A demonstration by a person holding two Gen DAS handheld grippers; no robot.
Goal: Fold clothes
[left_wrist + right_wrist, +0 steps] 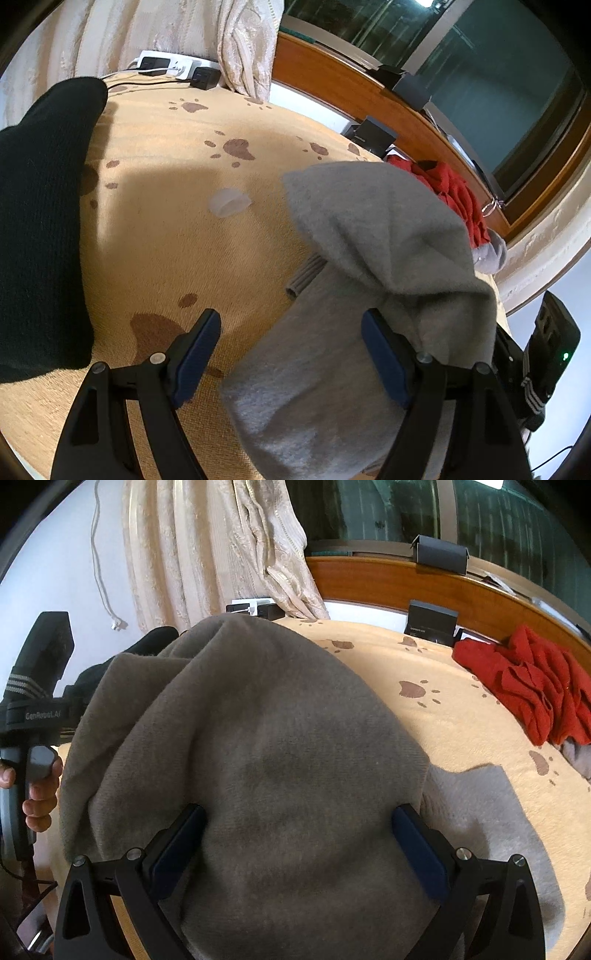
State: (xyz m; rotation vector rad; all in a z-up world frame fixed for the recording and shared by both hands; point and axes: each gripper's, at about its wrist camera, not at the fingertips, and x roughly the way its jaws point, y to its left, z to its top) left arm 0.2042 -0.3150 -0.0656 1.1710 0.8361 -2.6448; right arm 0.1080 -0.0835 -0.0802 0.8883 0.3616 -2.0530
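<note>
Grey garment bunched, long axis running lower centre to upper left, left gripper and right gripper jaws wide, cloth between, not pinched

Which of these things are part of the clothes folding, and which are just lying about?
For the job:
grey garment
red garment
black garment
left claw
right claw

Lying about:
power strip
dark boxes
curtain
</note>
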